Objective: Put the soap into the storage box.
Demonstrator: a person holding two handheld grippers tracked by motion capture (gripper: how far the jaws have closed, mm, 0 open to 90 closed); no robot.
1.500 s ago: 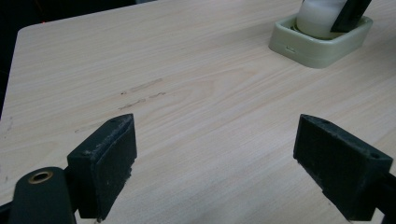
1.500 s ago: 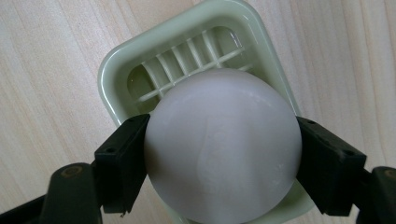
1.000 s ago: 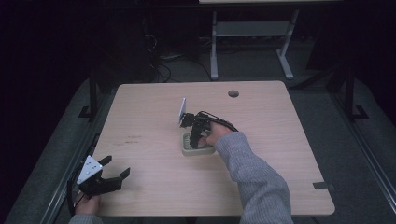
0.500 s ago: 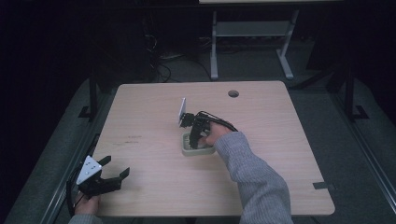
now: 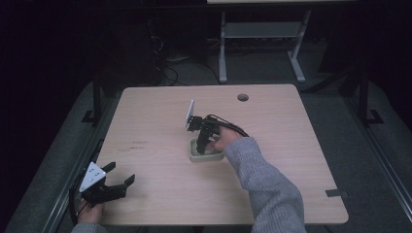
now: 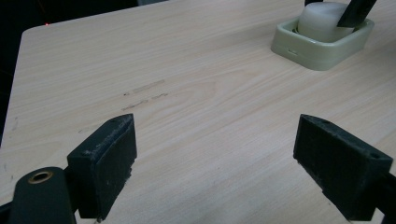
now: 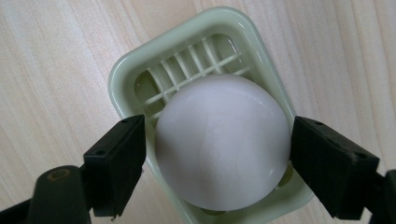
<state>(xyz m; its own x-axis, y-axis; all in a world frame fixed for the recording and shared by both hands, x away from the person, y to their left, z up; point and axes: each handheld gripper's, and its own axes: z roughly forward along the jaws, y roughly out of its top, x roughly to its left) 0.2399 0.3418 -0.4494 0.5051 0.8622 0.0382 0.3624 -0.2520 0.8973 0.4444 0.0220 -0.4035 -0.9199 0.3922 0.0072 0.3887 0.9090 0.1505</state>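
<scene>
A pale green soap dish (image 5: 195, 156) (image 7: 126, 79) (image 6: 322, 49) sits near the middle of the wooden table (image 5: 291, 136). A rounded white bar of soap (image 7: 219, 140) (image 6: 322, 21) lies in it on the slatted floor. My right gripper (image 5: 203, 141) (image 7: 218, 154) points down over the dish, its jaws standing open on either side of the soap with a thin gap at each side. My left gripper (image 5: 120, 173) (image 6: 217, 163) rests open at the table's front left corner, with nothing between its jaws, aimed toward the dish.
A round cable hole (image 5: 242, 97) is in the table's far edge. A strip of dark tape (image 5: 337, 192) marks the front right edge. A white desk frame (image 5: 257, 43) stands on the floor beyond the table.
</scene>
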